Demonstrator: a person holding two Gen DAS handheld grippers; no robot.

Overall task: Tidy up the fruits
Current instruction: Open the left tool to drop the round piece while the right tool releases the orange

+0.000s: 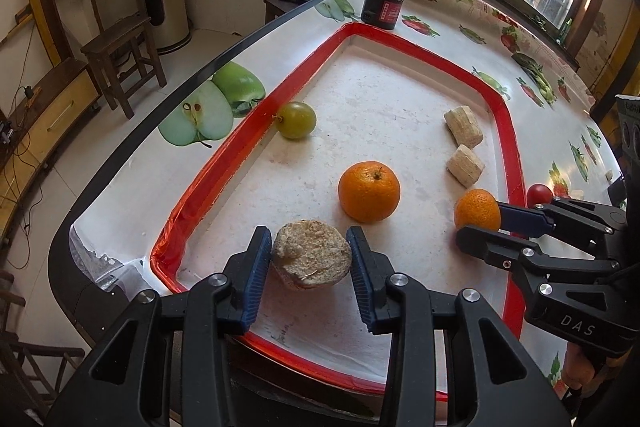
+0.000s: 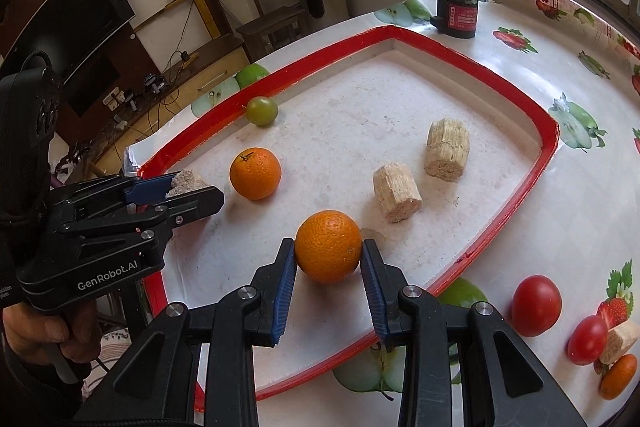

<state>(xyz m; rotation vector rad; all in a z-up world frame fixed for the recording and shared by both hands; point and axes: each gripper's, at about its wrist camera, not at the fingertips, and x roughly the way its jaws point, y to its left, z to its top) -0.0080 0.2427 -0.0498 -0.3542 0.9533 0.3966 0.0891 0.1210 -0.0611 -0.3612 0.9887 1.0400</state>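
Observation:
A white tray with a red rim point(image 1: 240, 151) point(image 2: 460, 55) lies on the table. In it are a green fruit point(image 1: 296, 120) point(image 2: 262, 111), an orange point(image 1: 369, 191) point(image 2: 255, 173), and two wood blocks point(image 1: 463, 126) point(image 2: 447, 149) point(image 2: 397, 193). My left gripper point(image 1: 310, 259) point(image 2: 188, 187) is shut on a round wood block point(image 1: 312, 254) point(image 2: 186, 181) at the tray's near left. My right gripper point(image 2: 328, 259) point(image 1: 480, 227) is shut on a second orange point(image 2: 329, 246) point(image 1: 477, 209) just above the tray floor.
Outside the tray on the right lie two red tomatoes point(image 2: 536, 305) point(image 2: 587, 339), a small orange point(image 2: 618, 375) and a wood piece point(image 2: 620, 341). A black and red can point(image 1: 382, 9) point(image 2: 458, 17) with a wood disc on top stands beyond the tray's far corner.

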